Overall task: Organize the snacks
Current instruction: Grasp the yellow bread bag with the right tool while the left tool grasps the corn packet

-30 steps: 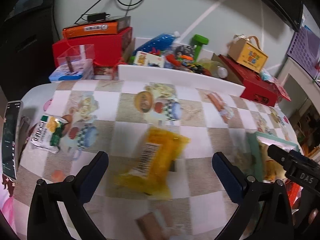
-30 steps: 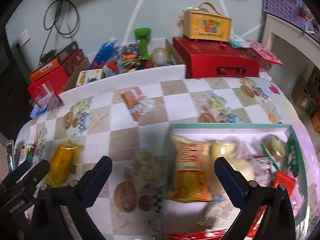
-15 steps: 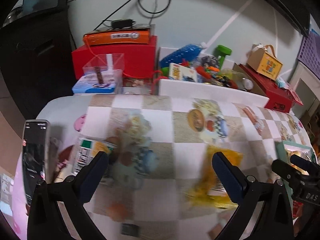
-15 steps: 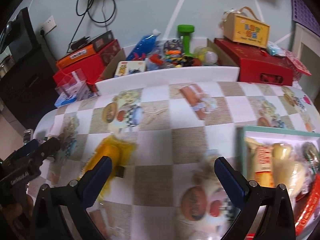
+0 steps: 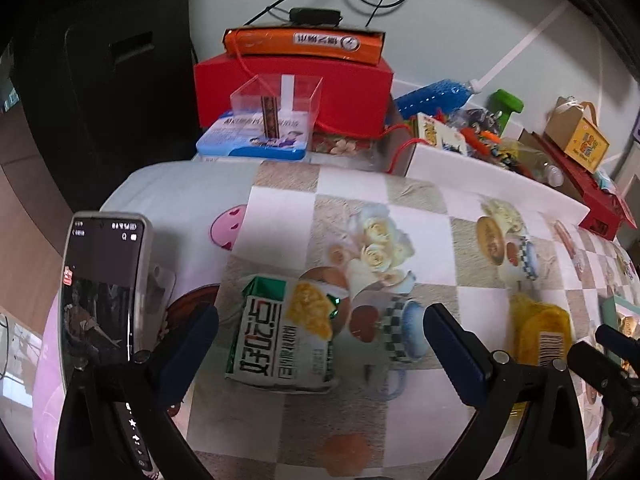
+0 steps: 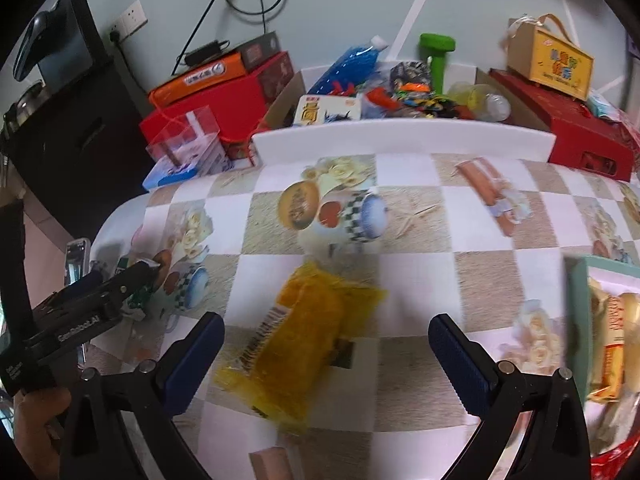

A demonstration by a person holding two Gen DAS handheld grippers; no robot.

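Observation:
A white and green snack packet (image 5: 282,336) lies flat on the checked tablecloth, between the fingers of my open left gripper (image 5: 320,344), which is empty. A yellow snack bag (image 6: 298,342) lies between the fingers of my open right gripper (image 6: 326,354), also empty. The yellow bag shows at the right of the left wrist view (image 5: 540,332). A green-rimmed tray (image 6: 578,280) with several snack packs (image 6: 610,344) sits at the right edge. My left gripper shows at the left of the right wrist view (image 6: 120,288).
A phone (image 5: 102,288) stands at the table's left edge. A white box (image 6: 404,136) of assorted items, red boxes (image 5: 292,88) and a clear plastic box (image 5: 276,110) line the far side. A small brown item (image 6: 272,464) lies near the front edge.
Both grippers have swung left. The left one now frames the white and green packet instead of the yellow bag. The right one has left the tray and now frames the yellow bag.

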